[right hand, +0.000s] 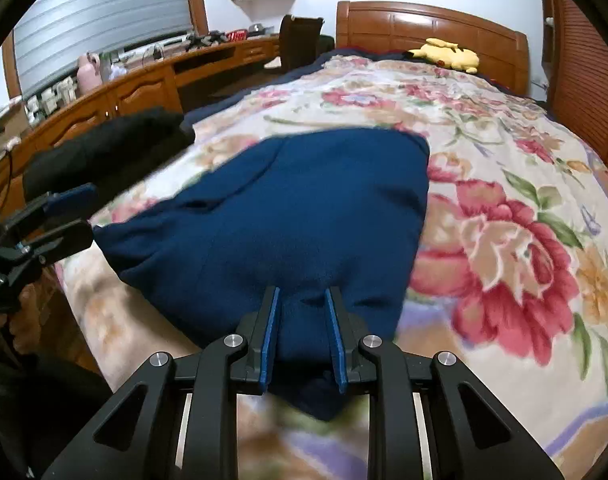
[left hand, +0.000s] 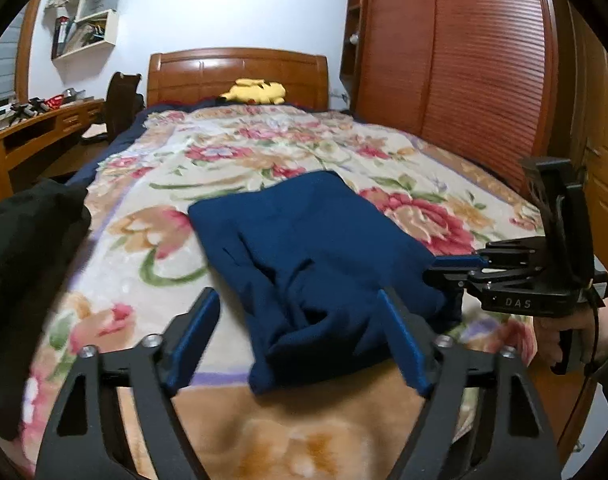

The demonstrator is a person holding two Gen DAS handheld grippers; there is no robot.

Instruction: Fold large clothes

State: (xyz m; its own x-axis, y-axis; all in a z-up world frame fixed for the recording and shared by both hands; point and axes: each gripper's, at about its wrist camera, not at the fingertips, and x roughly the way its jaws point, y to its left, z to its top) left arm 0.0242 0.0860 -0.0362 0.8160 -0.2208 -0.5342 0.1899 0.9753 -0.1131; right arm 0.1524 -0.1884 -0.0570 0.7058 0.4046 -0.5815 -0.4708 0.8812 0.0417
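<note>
Garment: the navy garment (right hand: 287,216) lies partly folded on the floral blanket (right hand: 504,184), near the foot of the bed, its near edge bunched
Right claw: your right claw (right hand: 301,334) has its jaws drawn narrow with the near hem bunched between the blue pads (right hand: 269,336), apparently pinching it
Left claw: your left claw (left hand: 299,334) stands wide open straddling the crumpled near corner, holding nothing
Step in hand: probably gathering the near edge for the next fold
Doing it well: seat your left pads on all layers before closing, level with the right, then lift both together
Surroundings: a black garment (right hand: 103,148) lies at the bed's left edge; yellow plush toy (right hand: 448,55) by the headboard
</note>
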